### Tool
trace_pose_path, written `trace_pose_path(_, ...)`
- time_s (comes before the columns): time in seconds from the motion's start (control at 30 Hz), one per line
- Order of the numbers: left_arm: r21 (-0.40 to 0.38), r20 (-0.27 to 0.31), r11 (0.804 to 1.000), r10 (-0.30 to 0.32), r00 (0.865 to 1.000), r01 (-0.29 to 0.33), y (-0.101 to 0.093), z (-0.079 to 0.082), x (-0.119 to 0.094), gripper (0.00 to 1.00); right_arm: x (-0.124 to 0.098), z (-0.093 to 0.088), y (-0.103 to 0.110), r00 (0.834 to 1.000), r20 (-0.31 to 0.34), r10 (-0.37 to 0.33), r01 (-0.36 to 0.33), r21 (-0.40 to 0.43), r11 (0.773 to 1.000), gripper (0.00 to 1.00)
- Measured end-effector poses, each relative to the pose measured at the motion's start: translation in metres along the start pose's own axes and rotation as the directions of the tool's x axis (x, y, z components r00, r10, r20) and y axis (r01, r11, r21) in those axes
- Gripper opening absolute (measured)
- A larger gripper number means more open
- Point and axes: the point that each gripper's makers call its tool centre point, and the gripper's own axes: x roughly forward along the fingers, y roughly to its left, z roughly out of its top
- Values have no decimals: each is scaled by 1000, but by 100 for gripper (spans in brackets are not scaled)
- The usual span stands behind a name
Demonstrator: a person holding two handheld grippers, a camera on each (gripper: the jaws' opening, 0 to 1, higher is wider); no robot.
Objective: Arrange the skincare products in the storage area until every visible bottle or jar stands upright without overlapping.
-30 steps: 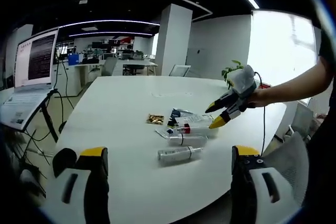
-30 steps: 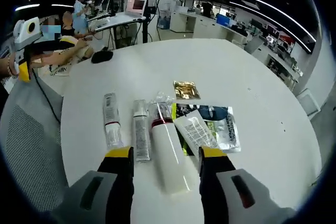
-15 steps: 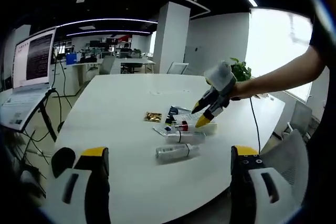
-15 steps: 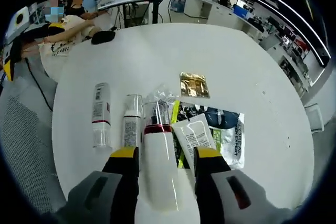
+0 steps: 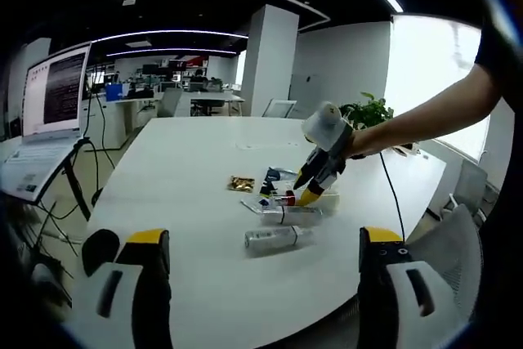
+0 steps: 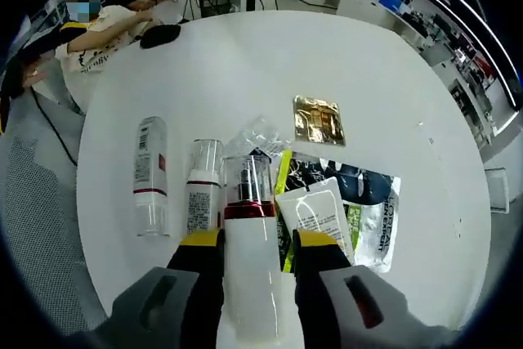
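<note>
Lower centre of the right gripper view: right gripper [image 6: 255, 243] straddles the lying white bottle [image 6: 250, 263], seemingly touching it (long axis running between the jaws); left gripper [image 5: 260, 243] open, farther off.

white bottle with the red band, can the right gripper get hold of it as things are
Probably yes. In the right gripper view the right gripper has its jaws open on either side of the lying white bottle. The neighbouring small bottle and sachet lie close alongside, but neither sits between the jaws.
</note>
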Motion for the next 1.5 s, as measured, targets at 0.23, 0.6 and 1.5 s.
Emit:
trace_pose_path(0.23, 1, 4, 1000, 7, 1000, -7, 2, 0, 0, 89, 10, -3, 5, 998, -56, 13, -15, -40, 999, 28)
trace_pose_path(0.6, 2, 3, 1000, 19, 1000, -19, 5, 0, 0, 89, 20, -7, 2, 994, -113, 0, -6, -53, 999, 30)
trace_pose_path(1.5, 46, -27, 999, -24, 999, 25, -5, -3, 3, 87, -11, -3, 5, 995, 104, -14, 16, -21, 1000, 27)
